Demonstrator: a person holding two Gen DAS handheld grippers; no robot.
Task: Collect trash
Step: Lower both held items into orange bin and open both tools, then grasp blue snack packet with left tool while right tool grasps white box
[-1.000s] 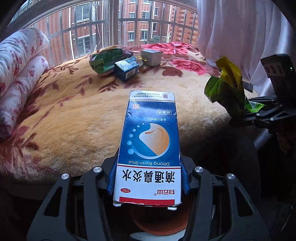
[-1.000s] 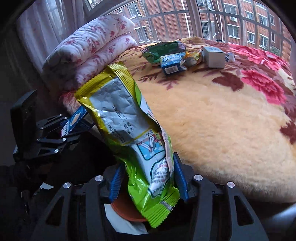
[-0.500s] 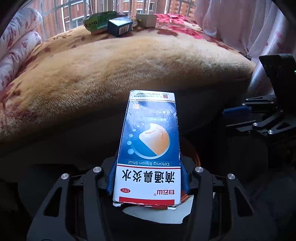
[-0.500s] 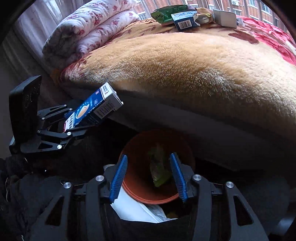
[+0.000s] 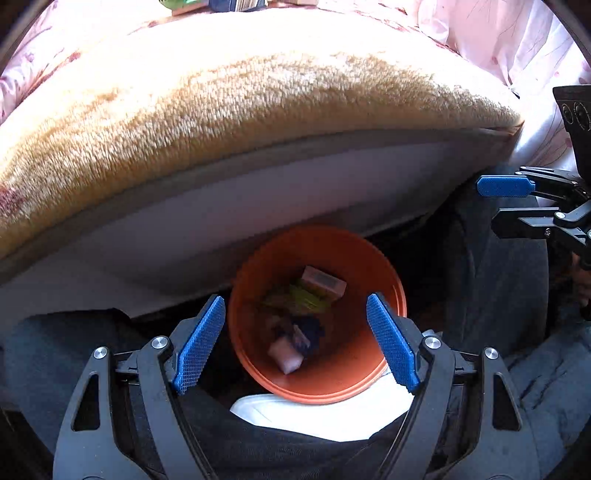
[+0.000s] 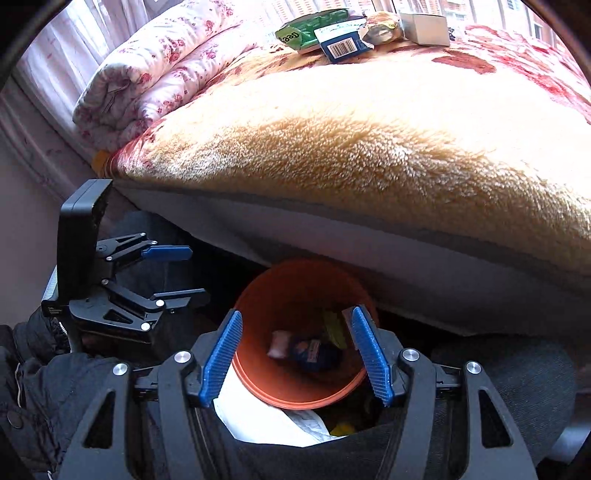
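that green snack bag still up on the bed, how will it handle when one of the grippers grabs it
The green snack bag looks crumpled and flattened, so it is probably floppy and very light. Its glossy film may slip between the fingers. Other packets lie against it, including the blue box, so pulling it could drag them.

A tan plush blanket [image 6: 369,140] with red flowers is covering the bed up to its near edge. A rolled floral quilt [image 6: 155,74] is lying along the bed's left edge, and a pale curtain [image 5: 517,48] is hanging past its right corner.
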